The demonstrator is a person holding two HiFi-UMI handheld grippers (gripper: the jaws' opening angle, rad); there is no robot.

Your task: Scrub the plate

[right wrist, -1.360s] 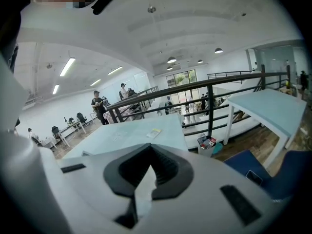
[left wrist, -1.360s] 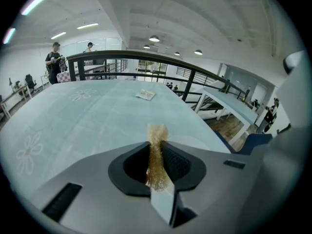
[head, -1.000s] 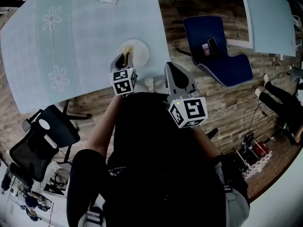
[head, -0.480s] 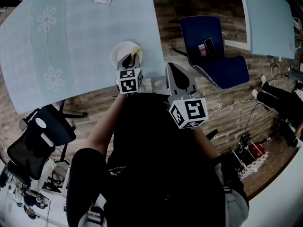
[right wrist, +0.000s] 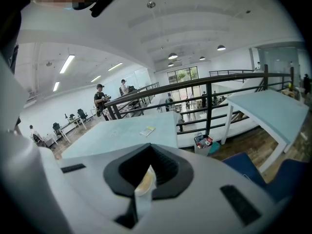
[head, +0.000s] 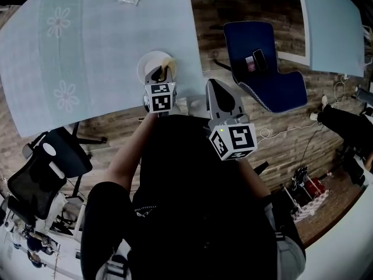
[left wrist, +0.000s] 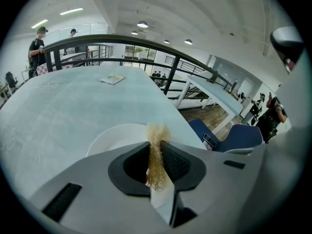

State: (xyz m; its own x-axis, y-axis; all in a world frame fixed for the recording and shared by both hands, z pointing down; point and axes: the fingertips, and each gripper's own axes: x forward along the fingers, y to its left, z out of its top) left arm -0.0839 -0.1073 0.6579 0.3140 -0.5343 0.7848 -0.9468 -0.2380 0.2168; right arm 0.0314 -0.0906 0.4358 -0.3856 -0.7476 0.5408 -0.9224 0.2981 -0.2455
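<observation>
Plate point(head: 147, 64) sits near table point(head: 99, 45) edge. Left tool point(head: 158, 72) clamped on tan fibrous scrubber point(left wrist: 157, 152), poised over plate rim for scrubbing. Right tool point(head: 214, 86) off table, pinching pale scrap point(right wrist: 145, 181), likely idle.

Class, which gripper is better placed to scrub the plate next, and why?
The left gripper: its jaws clamp the tan scrubber above the white plate, while the right gripper hangs beyond the table edge.
</observation>
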